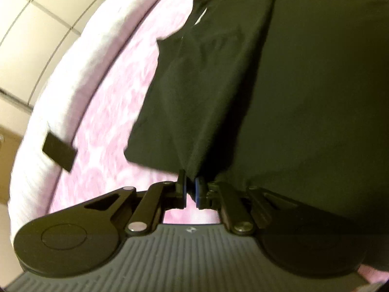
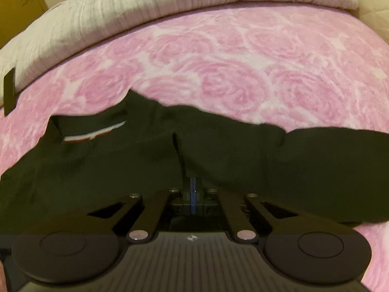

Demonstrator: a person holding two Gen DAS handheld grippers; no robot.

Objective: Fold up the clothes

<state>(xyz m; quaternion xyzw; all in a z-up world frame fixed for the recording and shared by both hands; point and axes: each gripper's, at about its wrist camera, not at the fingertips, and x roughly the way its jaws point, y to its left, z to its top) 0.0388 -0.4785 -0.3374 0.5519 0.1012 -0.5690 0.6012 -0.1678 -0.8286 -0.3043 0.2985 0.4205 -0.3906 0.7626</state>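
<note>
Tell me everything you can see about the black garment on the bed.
The black garment is dark, soft-looking fabric with a white and reddish stripe near one edge. It lies partly spread on the pink rose-patterned bedspread, with a folded layer and uneven edges. The left gripper pinches an edge, pulling the cloth into a taut ridge; the right gripper is shut on another bunched fold. Its exact type cannot be told.

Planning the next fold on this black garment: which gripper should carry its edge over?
Probably the left gripper. It pinches the black garment with a panel already lifted over the pink bedspread. The right gripper also pinches the cloth, but the garment lies low there.
</note>
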